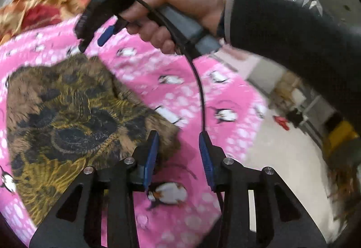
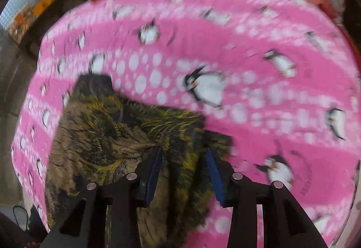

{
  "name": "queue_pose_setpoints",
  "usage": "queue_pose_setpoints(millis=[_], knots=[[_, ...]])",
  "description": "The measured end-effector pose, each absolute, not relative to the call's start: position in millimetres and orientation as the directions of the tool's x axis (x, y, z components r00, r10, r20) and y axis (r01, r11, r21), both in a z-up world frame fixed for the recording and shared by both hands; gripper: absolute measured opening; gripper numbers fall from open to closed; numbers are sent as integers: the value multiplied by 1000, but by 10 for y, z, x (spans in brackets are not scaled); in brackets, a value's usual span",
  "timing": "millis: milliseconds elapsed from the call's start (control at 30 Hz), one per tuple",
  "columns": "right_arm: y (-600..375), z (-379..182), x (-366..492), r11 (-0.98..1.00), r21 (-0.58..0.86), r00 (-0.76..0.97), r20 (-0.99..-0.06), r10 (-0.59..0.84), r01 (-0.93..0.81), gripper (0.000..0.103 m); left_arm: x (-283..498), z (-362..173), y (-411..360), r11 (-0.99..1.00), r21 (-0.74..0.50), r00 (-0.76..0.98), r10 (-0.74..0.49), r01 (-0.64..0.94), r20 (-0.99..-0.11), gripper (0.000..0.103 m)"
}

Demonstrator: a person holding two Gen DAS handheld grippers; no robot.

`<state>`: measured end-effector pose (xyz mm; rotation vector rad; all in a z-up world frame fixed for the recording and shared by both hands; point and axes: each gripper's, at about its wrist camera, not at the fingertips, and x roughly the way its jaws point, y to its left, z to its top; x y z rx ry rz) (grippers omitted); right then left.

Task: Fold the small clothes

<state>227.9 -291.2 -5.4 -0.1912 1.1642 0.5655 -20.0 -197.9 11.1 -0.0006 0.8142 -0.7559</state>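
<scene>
Brown patterned cloth [image 1: 67,112] lies flat on pink penguin blanket [image 1: 180,90]. Left gripper [image 1: 178,157] part open, nothing between its fingers, at the cloth's edge. Right gripper [image 2: 183,169] part open above the cloth, not gripping

Pink penguin blanket [image 1: 144,72]; red-gold cloth [image 1: 45,6] behind; blurry floor [image 1: 282,153].

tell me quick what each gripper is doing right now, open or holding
Left gripper: open, holding nothing.
Right gripper: open over the brown patterned cloth, not gripping it.
</scene>
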Motion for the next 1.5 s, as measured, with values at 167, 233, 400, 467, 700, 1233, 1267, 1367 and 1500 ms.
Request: queue_pose_setpoints(millis=[167,233,400,467,700,1233,1267,1367,1500], knots=[[-3156,477,1572,772,193,357,-801,480,-605,39,-205,358,-1240,825,-275,565,-545,494,-619,35],[-3103,543,1146,710,199,341,-769,540,-676,39,-112,278,-863,868,-295,595,-490,399,-637,35],[-2816,65,367,646,113,310,-806,504,-755,23,81,-213,-611,896,-356,504,-444,265,-741,12],[-2841,-238,318,687,66,325,-846,424,-724,20,120,-482,-702,887,-380,445,-460,261,-769,11],[-3098,-349,290,782,150,350,-832,431,-605,15,254,-231,-595,846,-457,460,-534,276,-709,11],[-2319,-211,1751,981,100,587,-789,180,-166,48,2093,-139,-551,945,-299,666,-141,-128,-732,12],[-2309,-300,1783,979,69,595,-785,172,-191,48,2163,-206,-538,949,-282,663,-122,-139,-738,16],[-2473,-618,1904,974,114,521,-830,201,-194,48,2390,-475,-546,959,-240,631,-95,-148,-770,28],[-2662,-681,2003,961,233,489,-828,275,-147,54,2476,-613,-490,957,-246,647,-93,-151,-757,31]])
